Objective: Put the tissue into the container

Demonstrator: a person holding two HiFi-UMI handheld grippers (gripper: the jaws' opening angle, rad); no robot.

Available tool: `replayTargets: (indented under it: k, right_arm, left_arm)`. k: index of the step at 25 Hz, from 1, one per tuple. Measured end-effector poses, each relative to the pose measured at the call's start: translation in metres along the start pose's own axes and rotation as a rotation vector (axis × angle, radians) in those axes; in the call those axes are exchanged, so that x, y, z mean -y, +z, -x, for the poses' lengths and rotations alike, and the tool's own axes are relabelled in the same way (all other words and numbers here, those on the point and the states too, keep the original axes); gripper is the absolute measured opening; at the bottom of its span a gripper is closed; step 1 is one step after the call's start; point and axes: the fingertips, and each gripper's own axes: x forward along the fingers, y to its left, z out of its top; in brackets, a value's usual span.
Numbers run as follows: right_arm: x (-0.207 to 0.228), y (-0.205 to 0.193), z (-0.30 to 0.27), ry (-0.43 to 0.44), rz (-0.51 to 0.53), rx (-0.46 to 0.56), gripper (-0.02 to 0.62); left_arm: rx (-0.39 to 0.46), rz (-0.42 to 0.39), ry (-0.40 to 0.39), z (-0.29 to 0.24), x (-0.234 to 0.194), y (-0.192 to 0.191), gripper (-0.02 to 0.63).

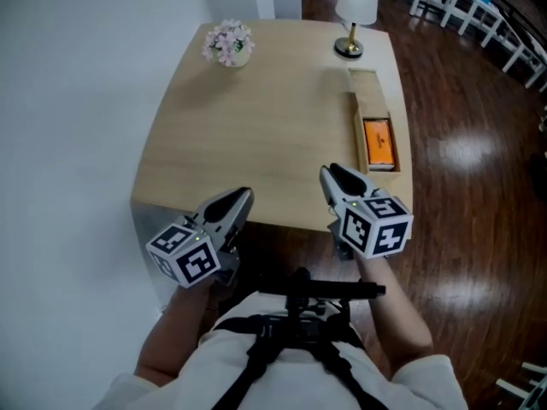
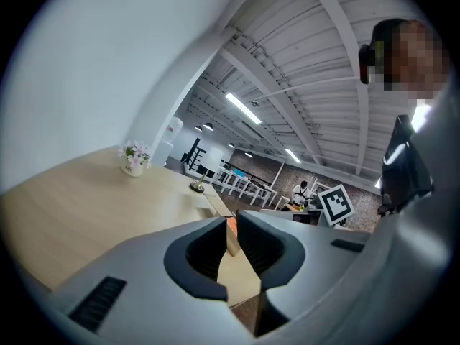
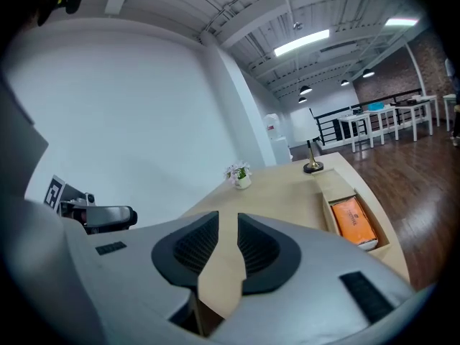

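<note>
A white wall [image 1: 77, 101] runs along the left, and the desk [image 1: 256, 126] has its left edge close beside it, so there is little room on that side. A small flower pot [image 1: 228, 44] stands at the desk's far left corner. From there the light wooden top lies bare through its whole middle, from the far edge to the near edge. The left hand-held gripper [image 1: 238, 202] hovers at the near edge, left of centre, pointing out over the desk. Its jaws are a narrow gap apart with nothing between them. The right hand-held gripper [image 1: 333, 178] hovers beside it over the near edge, further right, aimed toward the far right. Its jaws are also slightly parted and empty. A lamp [image 1: 355, 7] with a white shade stands at the far right corner. Just near of the lamp, a long, narrow wooden container [image 1: 366, 88] lies along the desk's right edge, its long axis running near to far. The tissue [image 1: 379, 143], an orange pack, lies flat in the near end of the container. Its long axis follows the container's, and the far half of the container is bare. Right of the desk edge, dark wooden floor [image 1: 461, 143] spreads wide and open, with white furniture [image 1: 453, 2] well away at the far right.
</note>
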Motion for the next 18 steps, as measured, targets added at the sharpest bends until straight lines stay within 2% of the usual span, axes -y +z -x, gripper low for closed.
replayTargets:
  k: [6,18]
  right_arm:
    - [0.002,-0.007,0.017,0.026,0.013,-0.008,0.066]
    - [-0.014,-0.025,0.03,-0.009,0.0,-0.019,0.067]
  left_arm:
    - [0.008,0.007,0.029,0.006,0.024,-0.012,0.04]
    - [-0.021,0.02,-0.005,0.025,0.017,-0.02,0.041]
